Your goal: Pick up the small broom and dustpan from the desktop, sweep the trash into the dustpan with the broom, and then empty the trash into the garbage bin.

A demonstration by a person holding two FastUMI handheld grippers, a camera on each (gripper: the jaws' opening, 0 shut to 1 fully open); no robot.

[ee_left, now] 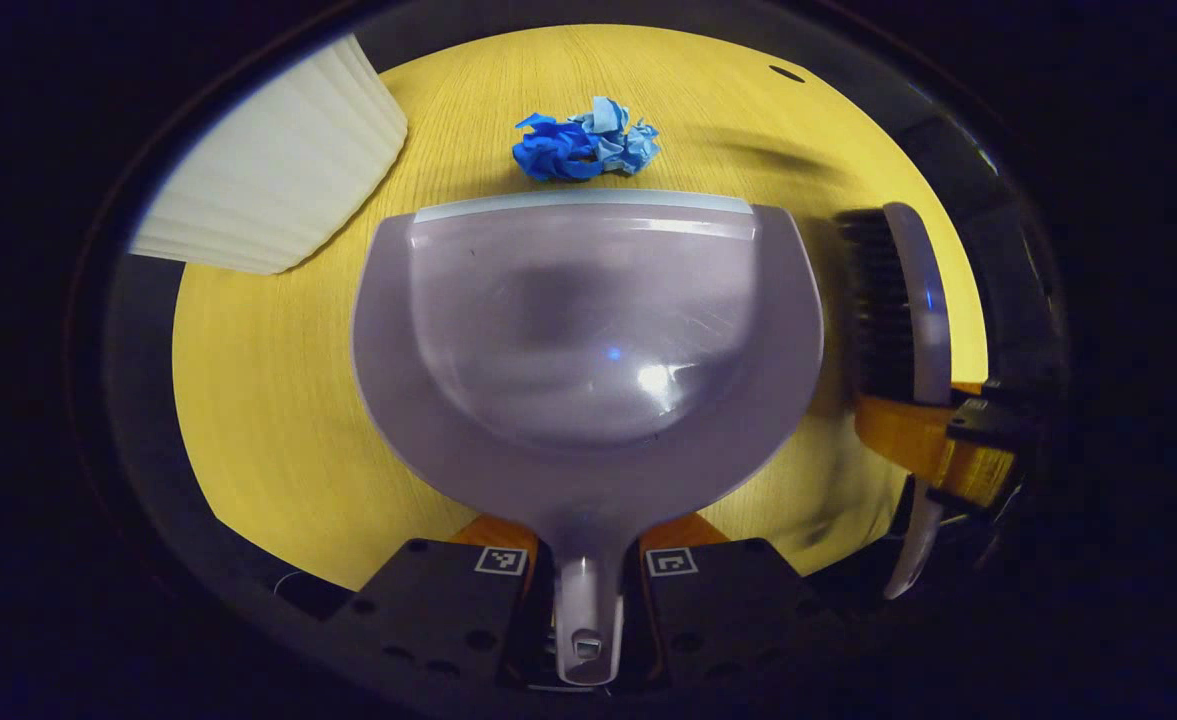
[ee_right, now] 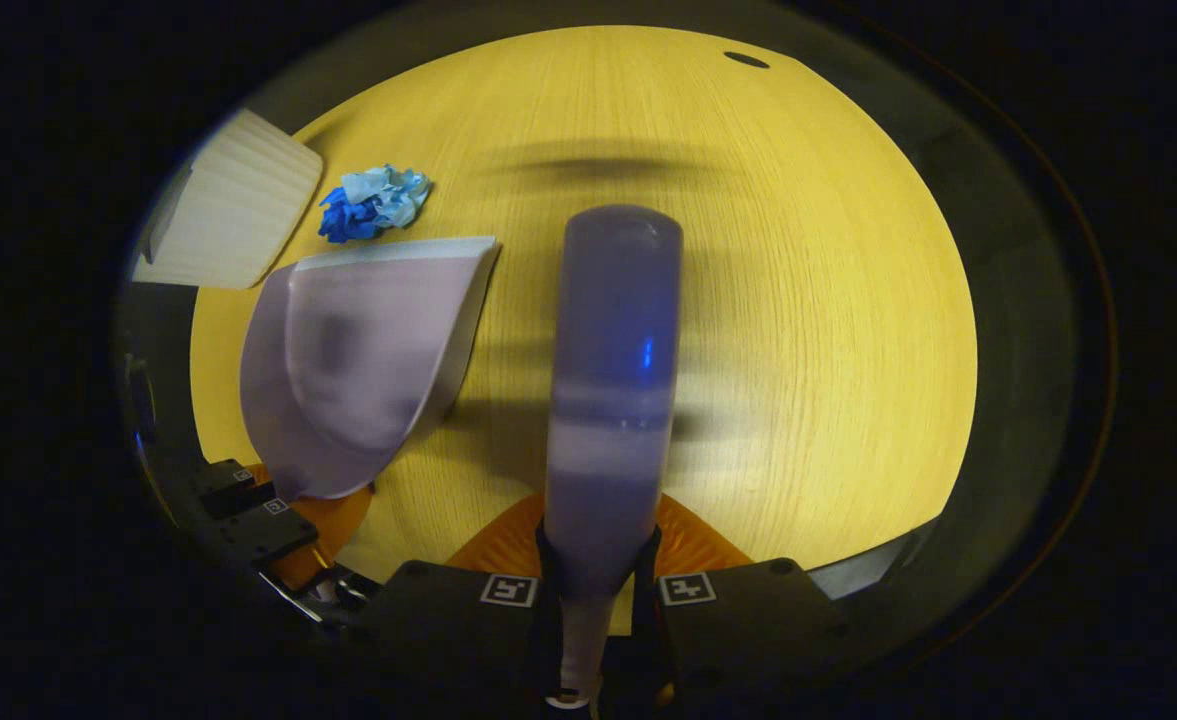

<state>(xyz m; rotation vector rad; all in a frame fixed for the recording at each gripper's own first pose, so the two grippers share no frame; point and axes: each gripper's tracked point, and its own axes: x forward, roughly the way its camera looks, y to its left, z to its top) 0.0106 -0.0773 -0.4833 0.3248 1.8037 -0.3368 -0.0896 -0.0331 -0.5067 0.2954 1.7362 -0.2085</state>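
Note:
My left gripper is shut on the handle of the grey dustpan, whose front lip lies just short of a crumpled blue paper wad on the yellow desktop. To the dustpan's right in the left gripper view, the small broom shows dark bristles facing the pan, held by the right gripper. In the right gripper view my right gripper is shut on the broom's handle; the broom's grey back points forward. The dustpan, the paper wad and the left gripper lie to its left.
A white ribbed bin stands at the desk's far left, close to the paper wad; it appears in the right gripper view as the bin too. A small dark hole marks the far desk. Bare desktop spreads right of the broom.

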